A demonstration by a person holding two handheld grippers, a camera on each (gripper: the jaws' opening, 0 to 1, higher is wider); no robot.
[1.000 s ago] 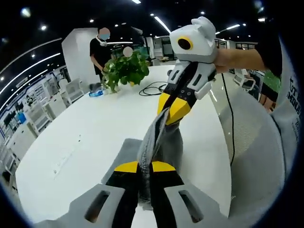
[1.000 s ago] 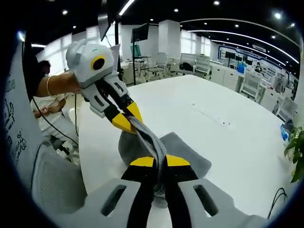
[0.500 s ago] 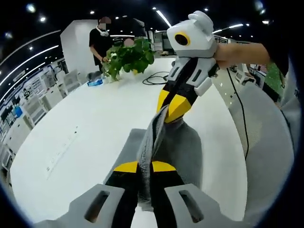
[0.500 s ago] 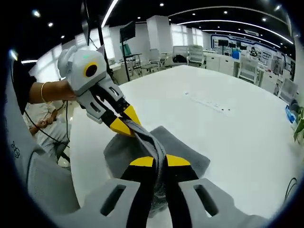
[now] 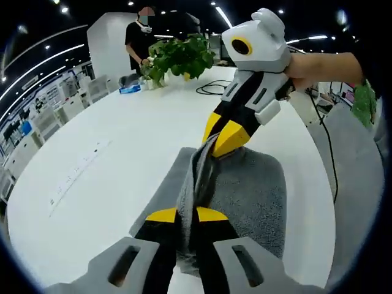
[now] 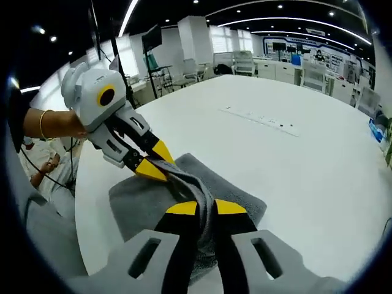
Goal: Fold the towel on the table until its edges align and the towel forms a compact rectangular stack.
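In the left gripper view, the left hand-held gripper [image 5: 187,215] is clenched on an edge of the grey towel [image 5: 251,196], which bunches up between its yellow-tipped jaws. The right hand-held gripper [image 5: 222,142] comes in from the upper right, held by a hand [image 5: 318,64], and pinches the same raised edge further along. The rest of the towel lies spread on the white tabletop [image 5: 116,153]. This view also takes in a potted plant [image 5: 177,56], a black cable [image 5: 214,89] and a person [image 5: 142,37] standing at the far end of the tabletop.

The right gripper view looks the other way. The right hand-held gripper [image 6: 199,208] grasps the towel [image 6: 141,199] edge, and the left hand-held gripper [image 6: 154,164], held by a hand with a bracelet [image 6: 41,124], grips it beyond. A strip set into the tabletop [image 6: 306,171] shows here [image 6: 260,119], with office desks and chairs behind.

In both views the towel's near part is hidden behind the jaws, so its fold lines and corners cannot be made out.
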